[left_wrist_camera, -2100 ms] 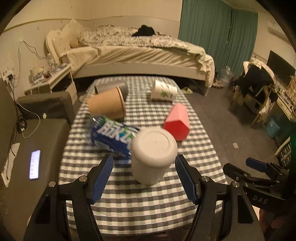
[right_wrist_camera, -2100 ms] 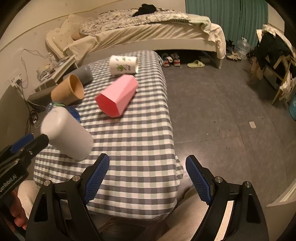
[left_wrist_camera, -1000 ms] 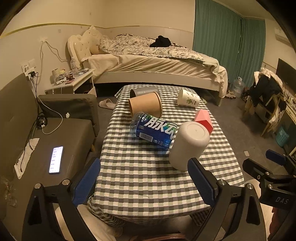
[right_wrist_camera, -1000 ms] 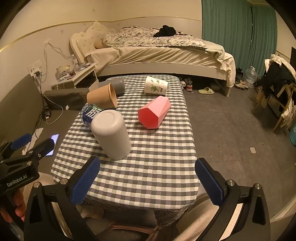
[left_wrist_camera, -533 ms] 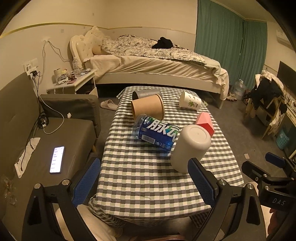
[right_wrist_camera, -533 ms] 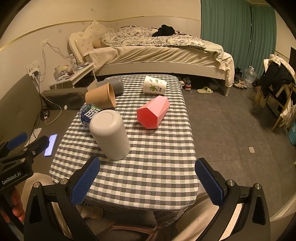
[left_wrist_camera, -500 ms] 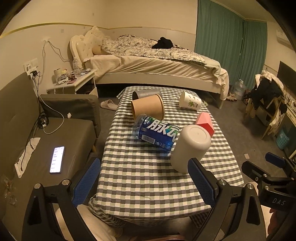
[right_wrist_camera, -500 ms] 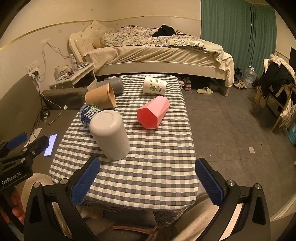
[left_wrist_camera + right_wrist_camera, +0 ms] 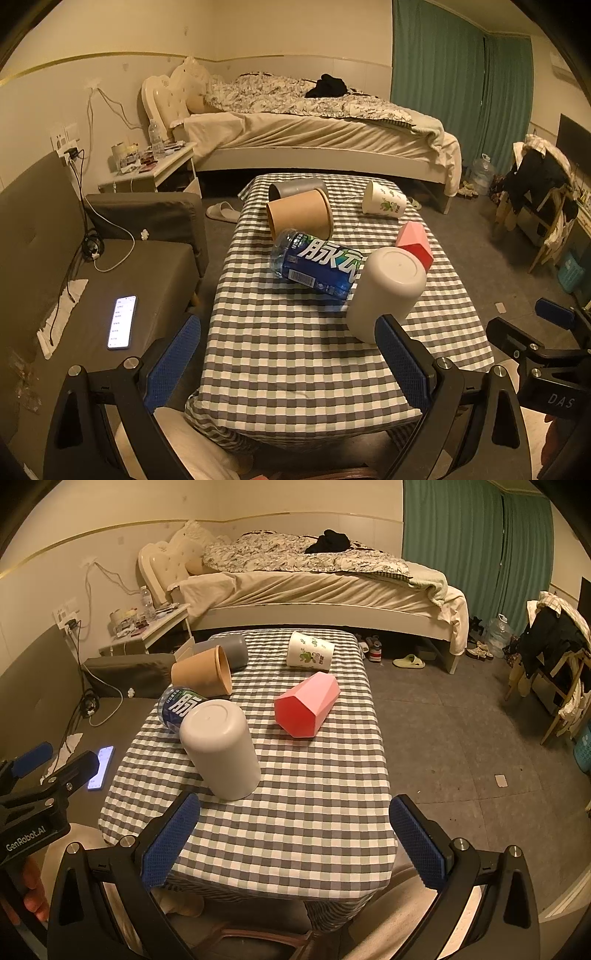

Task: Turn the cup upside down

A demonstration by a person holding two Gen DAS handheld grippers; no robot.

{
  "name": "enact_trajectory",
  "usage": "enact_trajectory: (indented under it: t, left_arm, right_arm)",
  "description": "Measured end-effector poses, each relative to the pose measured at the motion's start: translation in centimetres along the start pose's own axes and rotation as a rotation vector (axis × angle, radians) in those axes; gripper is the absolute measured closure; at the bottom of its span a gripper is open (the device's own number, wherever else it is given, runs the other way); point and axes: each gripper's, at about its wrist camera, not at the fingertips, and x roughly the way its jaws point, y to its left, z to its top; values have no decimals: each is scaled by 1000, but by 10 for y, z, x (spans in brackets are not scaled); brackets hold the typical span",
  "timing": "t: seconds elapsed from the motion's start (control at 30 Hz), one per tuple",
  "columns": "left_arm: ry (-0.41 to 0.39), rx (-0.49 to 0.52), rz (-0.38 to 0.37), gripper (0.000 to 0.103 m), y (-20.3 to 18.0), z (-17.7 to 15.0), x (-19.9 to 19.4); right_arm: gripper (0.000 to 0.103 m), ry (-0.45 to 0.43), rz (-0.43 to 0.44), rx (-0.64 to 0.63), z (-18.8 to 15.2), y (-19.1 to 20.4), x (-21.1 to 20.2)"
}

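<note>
A white cup (image 9: 384,291) stands upside down on the checked table (image 9: 288,350), its flat base up; it also shows in the right wrist view (image 9: 221,747). My left gripper (image 9: 291,362) is open and empty, held back over the table's near edge, apart from the cup. My right gripper (image 9: 295,845) is open and empty, also back at the near edge. The left gripper's body (image 9: 33,794) shows at the left of the right wrist view.
A blue-labelled bottle (image 9: 317,266) lies beside the cup. A brown paper cup (image 9: 299,218), a grey cup (image 9: 295,188), a white printed cup (image 9: 384,203) and a pink faceted cup (image 9: 308,709) lie on their sides further back. A sofa with a phone (image 9: 122,321) is left; a bed behind.
Both grippers have pulled back and up from the table since two seconds ago; the white cup stays upside down where it was released. Little has moved in the last half second.
</note>
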Motion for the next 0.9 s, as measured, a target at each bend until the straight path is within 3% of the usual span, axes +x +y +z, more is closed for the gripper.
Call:
enact_trajectory:
  t: [0.9]
  left_arm:
    - [-1,-1,7,5,3,-2,0]
  right_arm:
    - [0,4,-3,-1,-2,2,1]
